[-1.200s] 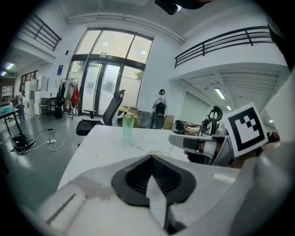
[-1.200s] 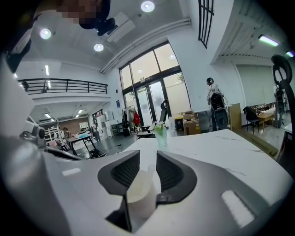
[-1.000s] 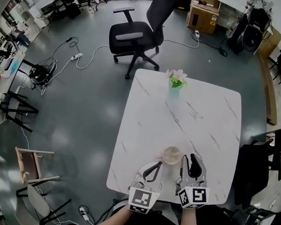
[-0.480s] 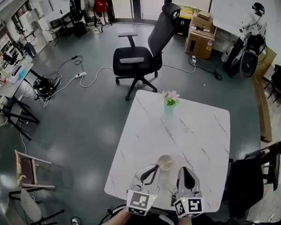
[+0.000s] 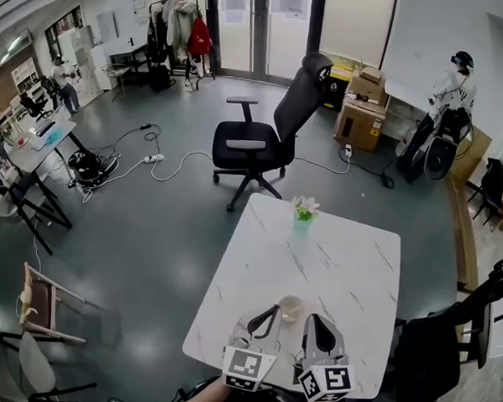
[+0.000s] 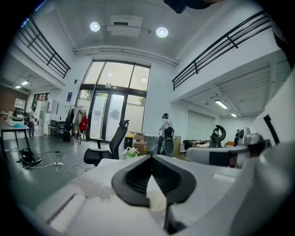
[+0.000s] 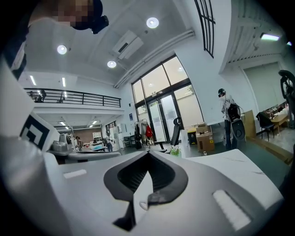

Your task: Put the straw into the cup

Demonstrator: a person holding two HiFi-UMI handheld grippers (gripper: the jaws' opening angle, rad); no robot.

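The left gripper (image 6: 150, 157) has its dark jaws pressed together at the tips, with a pale cup (image 5: 290, 307) showing through the hollow behind them. The right gripper (image 7: 148, 153) is likewise pinched fully closed, and no view shows whether the straw is in it. Both are held side by side over the near edge of the marble table (image 5: 349, 268), pointing away from the person and close to level. Only the head view places the cup, which stands on the table between the two pairs of tips, just beside the left ones.

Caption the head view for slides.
Both shut, left gripper and right gripper flank a translucent cup on a white marbled table.
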